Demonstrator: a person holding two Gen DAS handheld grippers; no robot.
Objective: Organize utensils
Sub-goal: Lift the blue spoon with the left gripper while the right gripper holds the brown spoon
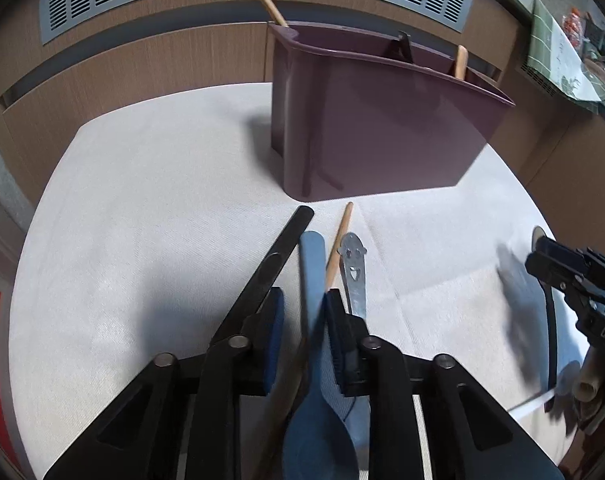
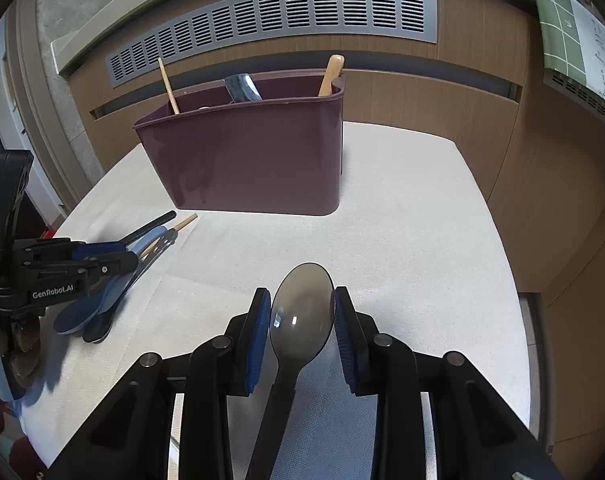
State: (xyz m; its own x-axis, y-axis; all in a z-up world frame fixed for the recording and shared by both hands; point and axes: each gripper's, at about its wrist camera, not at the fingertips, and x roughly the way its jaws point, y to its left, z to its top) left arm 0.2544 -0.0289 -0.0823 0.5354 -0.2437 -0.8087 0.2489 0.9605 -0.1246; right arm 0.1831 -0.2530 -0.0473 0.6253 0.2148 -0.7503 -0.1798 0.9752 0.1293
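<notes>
Right gripper point(image 2: 302, 312) pinched the bowl of a dark grey spoon point(image 2: 300, 316) between its blue pads, above the white tablecloth point(image 2: 402, 260). Left gripper point(image 1: 302, 308) stood part-spread over a pile: blue spoon point(image 1: 312, 280) handle between the fingers, touching the right pad only. Purple utensil caddy point(image 2: 254, 160) stood behind, upright, already holding wooden utensils

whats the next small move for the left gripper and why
Probably close the left gripper on the blue spoon. Its handle already lies between the open pads, among other loose utensils on the white cloth, and the purple caddy stands just beyond.
</notes>
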